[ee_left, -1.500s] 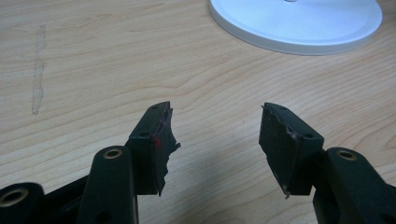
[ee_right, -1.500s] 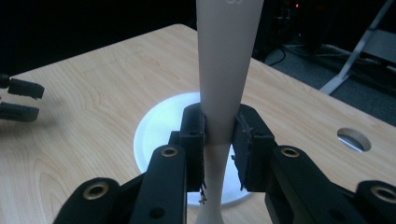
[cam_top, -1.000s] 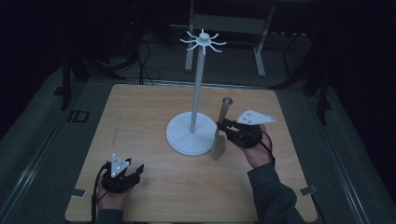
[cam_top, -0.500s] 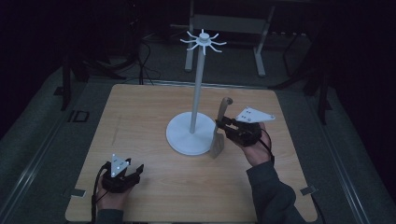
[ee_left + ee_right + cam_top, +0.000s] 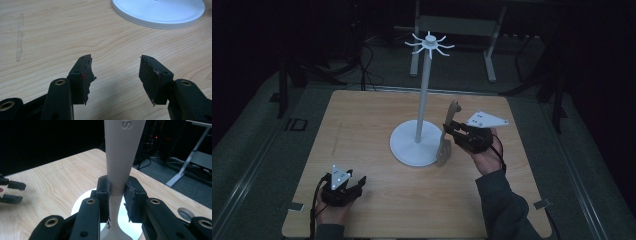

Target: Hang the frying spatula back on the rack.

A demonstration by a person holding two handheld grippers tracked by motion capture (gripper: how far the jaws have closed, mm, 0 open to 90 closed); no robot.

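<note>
A white stand rises from a round base (image 5: 408, 150) on the wooden table (image 5: 362, 120), its thin pole (image 5: 423, 95) topped by a ring of hooks (image 5: 430, 44). My right gripper (image 5: 451, 128) sits just right of the base, shut on the narrow neck of a beige utensil (image 5: 444, 150) that stands nearly upright. The right gripper view has the utensil's handle (image 5: 122, 150) pinched between the pads of that gripper (image 5: 117, 192), with the base (image 5: 82, 206) behind. Near the table's front left, my left gripper (image 5: 357, 184) rests low and open; nothing lies between its jaws (image 5: 115, 72).
The stand's base (image 5: 160, 12) lies ahead of the left gripper. A faint smear (image 5: 19, 37) marks the wood to its left. Beyond the table's far edge stand a metal frame (image 5: 452, 25) and cables on the dark floor. Table edges are close to both hands.
The right gripper with the utensil has edged slightly upward beside the stand. The left gripper has kept still.
</note>
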